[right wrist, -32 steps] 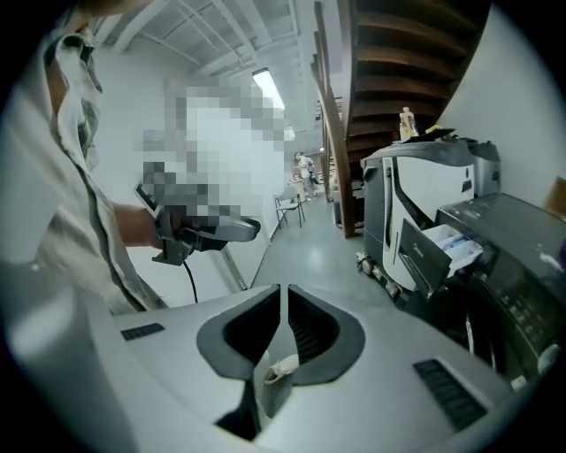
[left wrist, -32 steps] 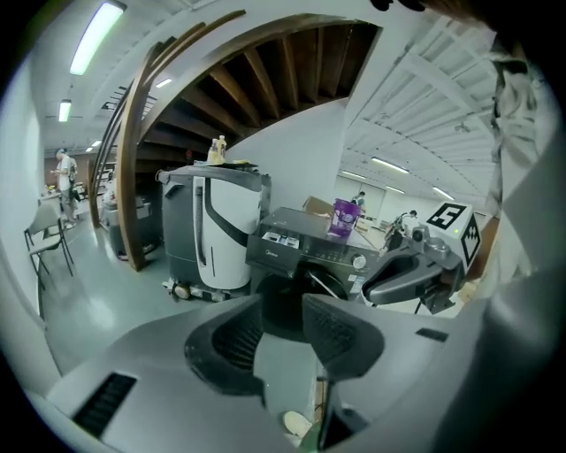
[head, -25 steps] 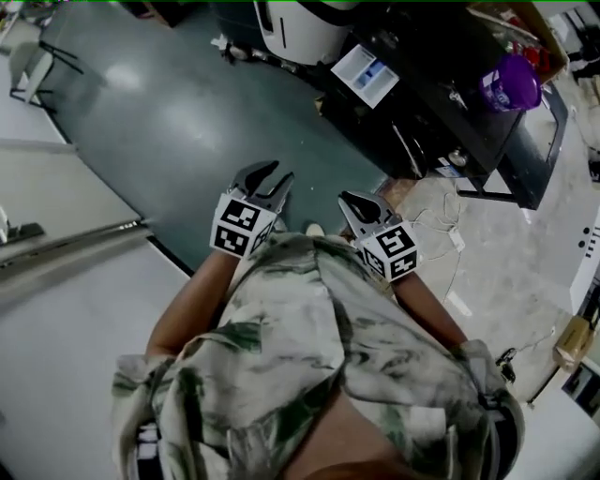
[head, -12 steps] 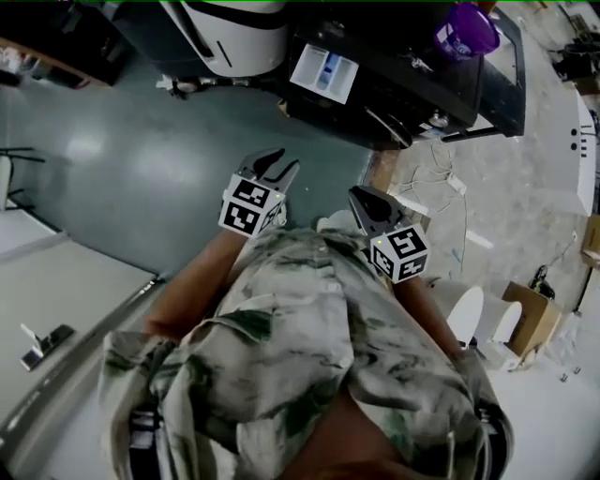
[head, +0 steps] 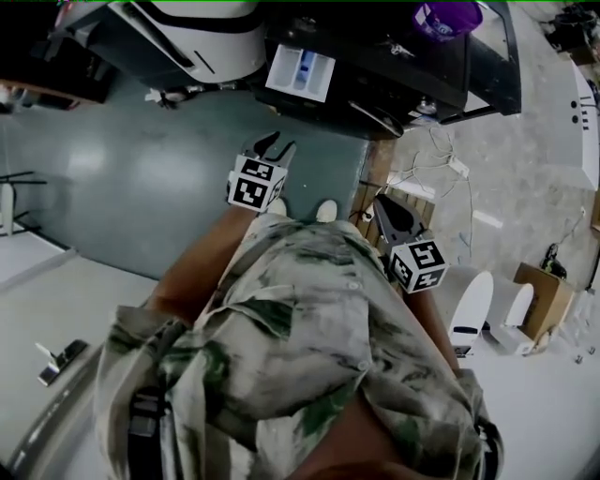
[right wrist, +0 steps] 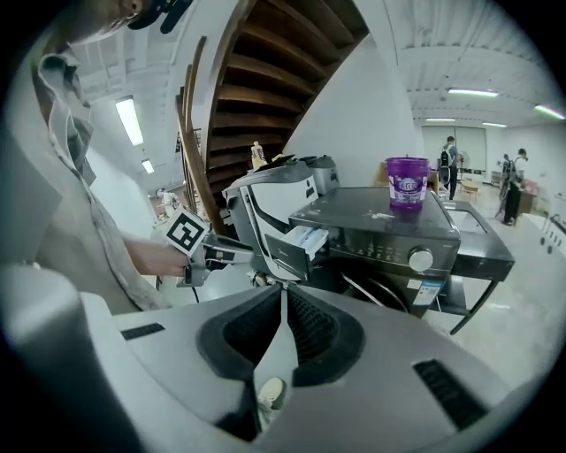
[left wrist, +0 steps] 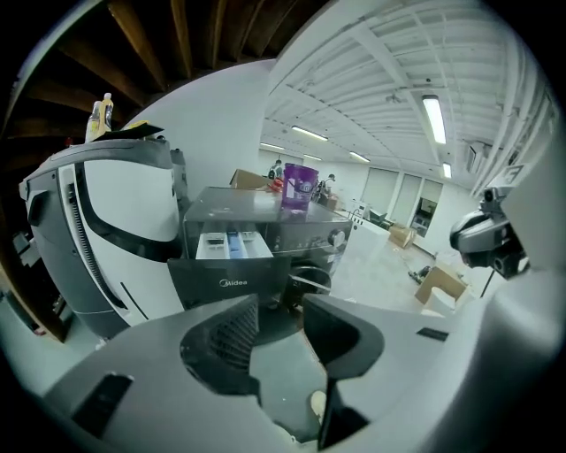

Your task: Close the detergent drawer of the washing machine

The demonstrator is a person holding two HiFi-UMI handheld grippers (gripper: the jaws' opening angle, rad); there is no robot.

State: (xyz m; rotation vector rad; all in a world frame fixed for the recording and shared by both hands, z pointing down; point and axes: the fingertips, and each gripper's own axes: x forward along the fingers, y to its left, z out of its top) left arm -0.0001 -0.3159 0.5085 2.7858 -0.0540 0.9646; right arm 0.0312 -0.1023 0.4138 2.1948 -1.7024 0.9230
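Observation:
The dark washing machine (head: pixel 412 66) stands ahead with its white detergent drawer (head: pixel 300 73) pulled out. In the left gripper view the drawer (left wrist: pixel 232 245) and its dark front panel (left wrist: pixel 228 283) sit just beyond my jaws. My left gripper (head: pixel 265 148) is open with nothing between its fingers, a short way in front of the drawer. My right gripper (head: pixel 389 211) hangs lower and to the right, shut on nothing. Its own view shows its tips meeting (right wrist: pixel 283 292), the drawer (right wrist: pixel 299 246) and the left gripper (right wrist: pixel 221 254) reaching toward it.
A purple tub (head: pixel 448 17) stands on top of the washer (right wrist: pixel 398 234). A large white and grey appliance (left wrist: pixel 97 239) stands to the left of it. Cables and white parts (head: pixel 469 300) lie on the pale floor at the right. Wooden stairs (right wrist: pixel 265 97) rise behind.
The washer and its drawer have come closer in the head view. My left gripper moved forward toward the drawer. My right gripper drifted right and lower and rolled.

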